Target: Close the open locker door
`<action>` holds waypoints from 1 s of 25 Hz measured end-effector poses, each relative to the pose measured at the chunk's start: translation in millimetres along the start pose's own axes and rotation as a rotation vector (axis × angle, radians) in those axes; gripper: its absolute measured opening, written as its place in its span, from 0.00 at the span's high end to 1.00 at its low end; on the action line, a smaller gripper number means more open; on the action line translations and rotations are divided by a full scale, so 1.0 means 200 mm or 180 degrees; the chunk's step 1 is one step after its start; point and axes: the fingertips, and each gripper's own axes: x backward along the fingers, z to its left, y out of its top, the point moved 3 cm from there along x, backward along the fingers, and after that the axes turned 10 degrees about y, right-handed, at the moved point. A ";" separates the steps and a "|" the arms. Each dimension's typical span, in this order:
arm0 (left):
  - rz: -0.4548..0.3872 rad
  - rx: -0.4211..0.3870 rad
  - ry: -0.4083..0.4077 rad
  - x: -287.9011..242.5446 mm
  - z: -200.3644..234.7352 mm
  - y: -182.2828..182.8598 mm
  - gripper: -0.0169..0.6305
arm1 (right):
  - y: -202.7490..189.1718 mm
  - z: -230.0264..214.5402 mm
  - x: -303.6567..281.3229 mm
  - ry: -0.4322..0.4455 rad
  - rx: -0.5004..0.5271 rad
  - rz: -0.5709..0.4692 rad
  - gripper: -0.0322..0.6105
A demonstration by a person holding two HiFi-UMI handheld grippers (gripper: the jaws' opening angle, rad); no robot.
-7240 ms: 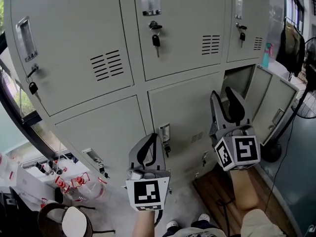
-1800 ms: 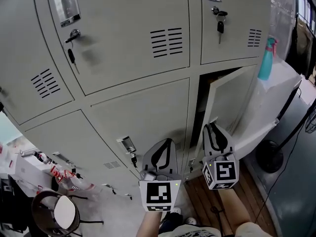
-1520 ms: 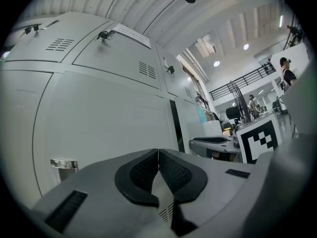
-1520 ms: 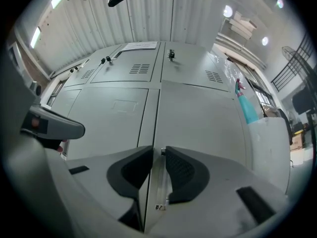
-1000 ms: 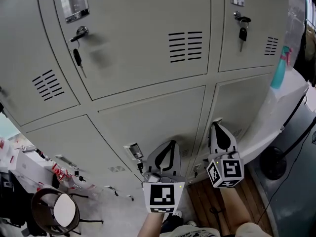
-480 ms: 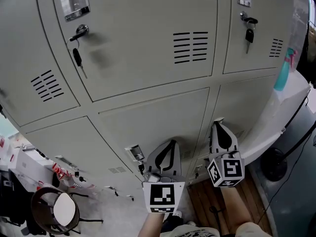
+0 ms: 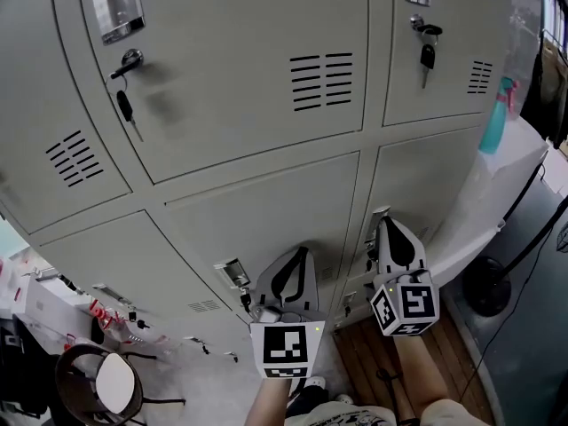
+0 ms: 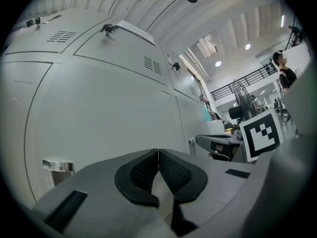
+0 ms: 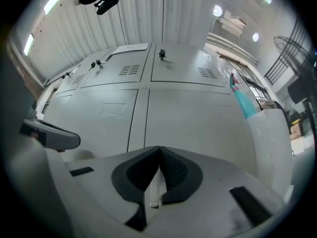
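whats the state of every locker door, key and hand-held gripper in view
lower right locker door: closed, flush with its frame
lower middle locker door: closed
upper middle locker door: closed, key hanging from its lock
upper right locker door: closed, key hanging from its lock
left hand-held gripper: shut, empty
right hand-held gripper: shut, empty
teal spray bottle: upright

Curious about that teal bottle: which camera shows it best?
The head view: the teal bottle shows whole, pink trigger included. The right gripper view shows it tilted near its edge; the left gripper view, only a small teal patch.
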 end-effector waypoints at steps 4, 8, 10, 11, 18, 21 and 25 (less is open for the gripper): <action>-0.0035 0.0036 -0.0042 0.01 -0.03 0.03 0.96 | 0.03 -0.04 0.09 -0.0115 -0.0017 -0.0001 0.96; -0.0086 0.0051 -0.0082 0.01 -0.07 0.05 0.96 | 0.06 -0.06 0.18 -0.0209 0.0028 0.0025 0.96; -0.0103 0.0072 -0.0124 0.02 -0.09 0.06 0.96 | 0.07 -0.08 0.23 -0.0259 0.0053 0.0044 0.96; -0.0107 0.0084 -0.0143 0.02 -0.10 0.06 0.96 | 0.08 -0.08 0.25 -0.0284 0.0070 0.0052 0.96; -0.0101 0.0144 -0.0225 0.02 -0.17 0.06 0.96 | 0.13 -0.12 0.39 -0.0442 0.0202 0.0064 0.96; -0.0079 0.0151 -0.0254 0.03 -0.19 0.06 0.96 | 0.14 -0.13 0.43 -0.0477 0.0179 0.0072 0.96; -0.0085 0.0152 -0.0288 0.03 -0.22 0.07 0.96 | 0.14 -0.14 0.47 -0.0518 0.0150 0.0089 0.96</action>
